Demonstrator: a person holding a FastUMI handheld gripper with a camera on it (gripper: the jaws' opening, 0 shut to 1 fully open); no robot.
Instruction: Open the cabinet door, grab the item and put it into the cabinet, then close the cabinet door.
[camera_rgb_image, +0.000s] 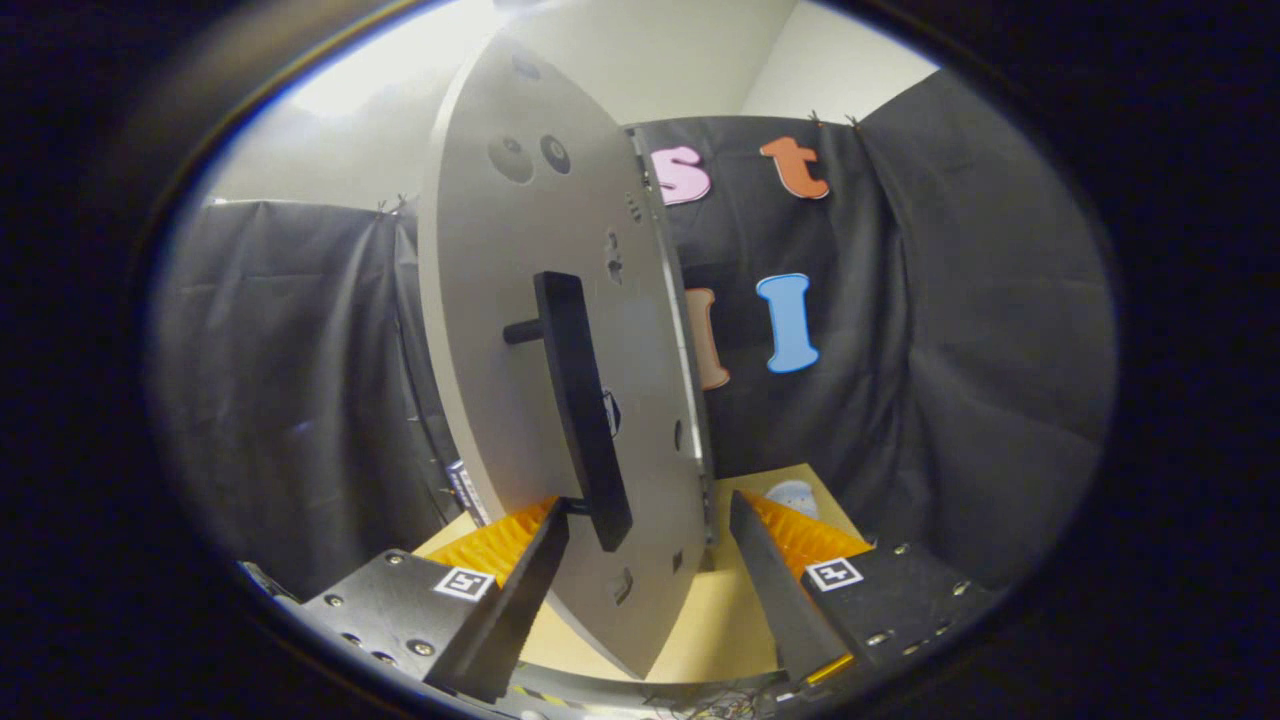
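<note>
Fingers (650, 545) spread — cabinet door (560, 400) handle (585, 410) between; perhaps untouched.

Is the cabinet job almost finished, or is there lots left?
Lots left. The cabinet door stands swung out, edge toward the camera. Right now the gripper is open, its fingers straddling the door's lower edge near the black handle. A pale item lies on the wooden table beyond the fingers, not grabbed. Storing it and closing remain.

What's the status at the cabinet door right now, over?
Gripper open, fingers straddling the door's lower edge. Cabinet door edge-on between them, black handle just ahead. Pale item on the table beyond the fingers, untouched.
</note>
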